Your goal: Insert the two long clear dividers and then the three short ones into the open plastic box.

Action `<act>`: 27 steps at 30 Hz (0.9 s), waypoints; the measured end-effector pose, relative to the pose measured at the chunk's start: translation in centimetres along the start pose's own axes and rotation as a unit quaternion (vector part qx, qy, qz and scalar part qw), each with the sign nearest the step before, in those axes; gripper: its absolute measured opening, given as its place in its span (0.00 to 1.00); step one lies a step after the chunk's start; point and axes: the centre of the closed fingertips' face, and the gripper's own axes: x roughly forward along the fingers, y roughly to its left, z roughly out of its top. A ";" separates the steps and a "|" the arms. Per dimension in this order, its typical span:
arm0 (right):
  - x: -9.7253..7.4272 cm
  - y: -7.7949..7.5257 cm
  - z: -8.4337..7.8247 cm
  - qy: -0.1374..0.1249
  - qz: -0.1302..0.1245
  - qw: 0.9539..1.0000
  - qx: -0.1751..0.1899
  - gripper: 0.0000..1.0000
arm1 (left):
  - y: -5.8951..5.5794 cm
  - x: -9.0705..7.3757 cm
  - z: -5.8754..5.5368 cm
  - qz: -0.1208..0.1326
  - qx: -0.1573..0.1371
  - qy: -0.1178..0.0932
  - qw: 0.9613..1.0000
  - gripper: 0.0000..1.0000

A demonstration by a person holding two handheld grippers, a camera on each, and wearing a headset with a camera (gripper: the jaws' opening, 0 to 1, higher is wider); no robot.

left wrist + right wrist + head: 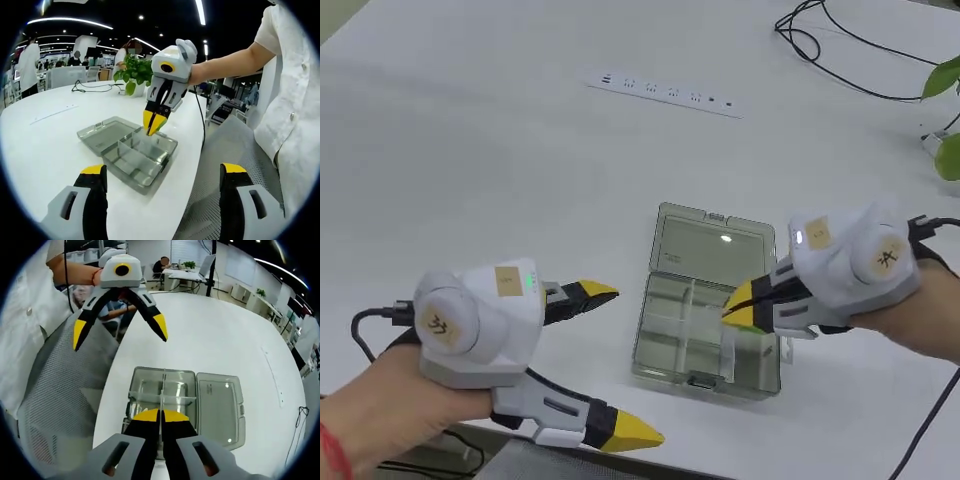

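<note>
The open clear plastic box (647,335) lies on the white table, its lid (715,240) folded flat behind it. Clear dividers stand inside the box (136,385) and split it into compartments. My right gripper (732,305) hovers over the box's right half, shut on a thin clear divider (163,387) that hangs edge-down into the box. In the left gripper view the right gripper (152,125) points down at the box (145,186). My left gripper (628,362) is open and holds nothing, left of the box near the table's front edge. It also appears as the left gripper (120,335) beyond the box.
A white power strip (665,92) lies farther back on the table. Black cables (830,50) and plant leaves (948,150) are at the far right. A grey mesh chair (215,200) sits just off the table's front edge. People stand in the background.
</note>
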 end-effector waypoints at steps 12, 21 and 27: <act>1.6 -0.2 -0.8 0.017 0.011 1.000 0.020 0.02 | 0.0 0.0 -0.1 -0.001 -0.001 0.003 1.000 0.96; 3.3 -0.1 -2.0 0.053 0.017 0.998 0.016 0.02 | 0.0 0.0 -0.1 -0.002 0.000 0.002 1.000 0.95; 3.7 -0.1 -2.4 0.063 0.020 0.998 0.014 0.02 | 0.1 0.0 -0.1 -0.002 -0.001 0.001 1.000 0.95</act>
